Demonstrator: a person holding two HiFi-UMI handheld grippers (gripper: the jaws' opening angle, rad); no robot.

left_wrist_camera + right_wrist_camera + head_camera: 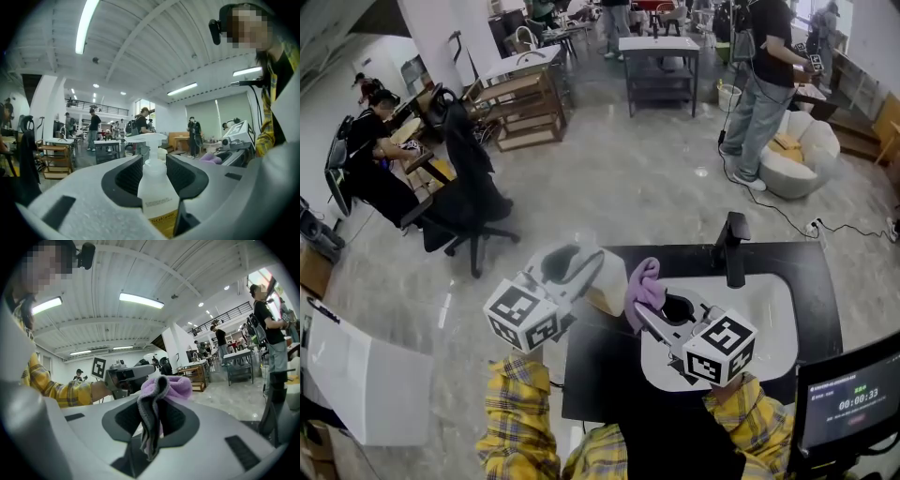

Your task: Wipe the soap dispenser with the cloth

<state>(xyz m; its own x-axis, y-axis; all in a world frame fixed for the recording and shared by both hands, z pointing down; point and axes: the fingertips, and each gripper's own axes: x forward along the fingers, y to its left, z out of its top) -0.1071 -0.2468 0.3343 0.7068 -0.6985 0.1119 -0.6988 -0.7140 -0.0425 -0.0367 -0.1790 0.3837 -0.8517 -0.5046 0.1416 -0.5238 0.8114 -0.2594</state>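
Left tongs [154,165] tight on upright soap dispenser [157,197], spout [138,138] leftward; right tongs [152,414] on cloth [171,386]

- Head view: from above the person, steeply down onto the black worktop [817,281]. The left gripper [579,270] and right gripper [664,307] are close under the lens.
- Left gripper view: low behind its jaws, roughly level, soap dispenser [157,192] very near.
- Right gripper view: likewise level, cloth [161,392] close up.
- Each gripper view catches the other gripper; all three share the hall [637,178] behind.
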